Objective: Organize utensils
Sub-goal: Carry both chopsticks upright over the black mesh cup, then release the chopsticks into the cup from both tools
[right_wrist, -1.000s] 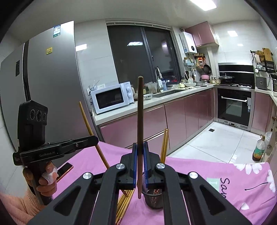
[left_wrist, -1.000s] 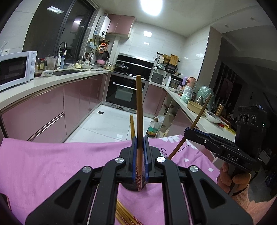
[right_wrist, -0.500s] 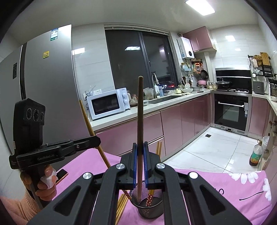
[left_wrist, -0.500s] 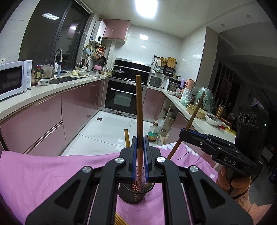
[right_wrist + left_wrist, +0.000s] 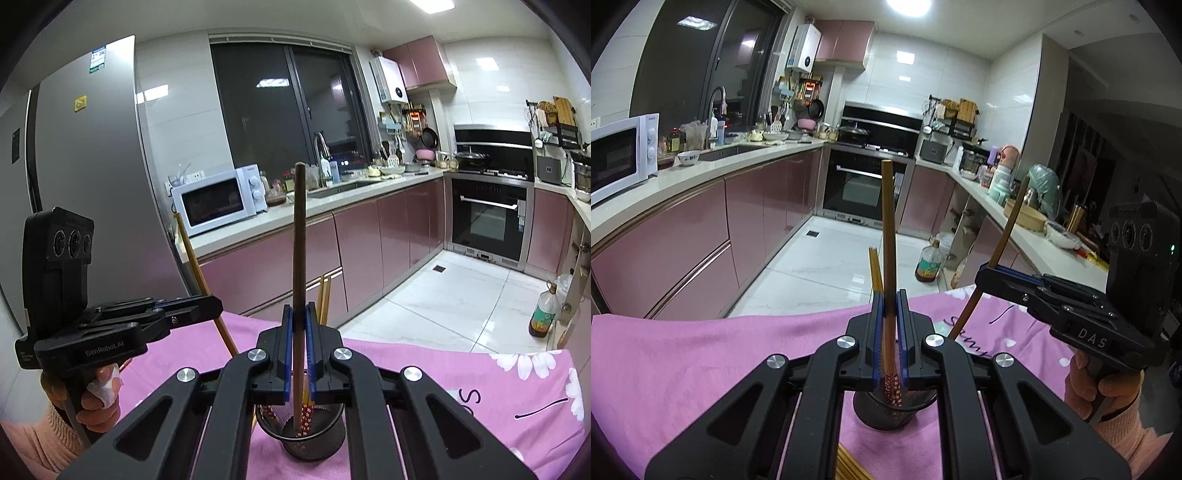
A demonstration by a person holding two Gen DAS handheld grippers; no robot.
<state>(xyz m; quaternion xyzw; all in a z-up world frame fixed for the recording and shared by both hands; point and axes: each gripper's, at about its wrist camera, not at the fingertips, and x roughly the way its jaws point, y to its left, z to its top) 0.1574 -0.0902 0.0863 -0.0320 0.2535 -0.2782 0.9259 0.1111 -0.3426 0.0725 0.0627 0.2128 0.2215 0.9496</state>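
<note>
A black mesh utensil cup (image 5: 886, 410) (image 5: 310, 435) stands on the pink cloth (image 5: 701, 362). My left gripper (image 5: 888, 332) is shut on a light wooden chopstick (image 5: 888, 229), held upright with its patterned tip inside the cup. My right gripper (image 5: 299, 332) is shut on a dark brown chopstick (image 5: 299, 236), upright, tip also inside the cup. Each gripper shows in the other's view, the right one (image 5: 1004, 277) and the left one (image 5: 192, 306). More chopsticks (image 5: 875, 269) stand in the cup. Loose chopsticks (image 5: 849, 465) lie on the cloth before it.
The table edge drops to a white tiled floor (image 5: 827, 266). Pink kitchen cabinets (image 5: 683, 236), a microwave (image 5: 218, 199) and an oven (image 5: 487, 218) are behind. An oil bottle (image 5: 929, 262) stands on the floor.
Both grippers have risen and tilted, so the cup has come into view below them. Both chopstick tips now sit inside the cup. The grips have not changed.
</note>
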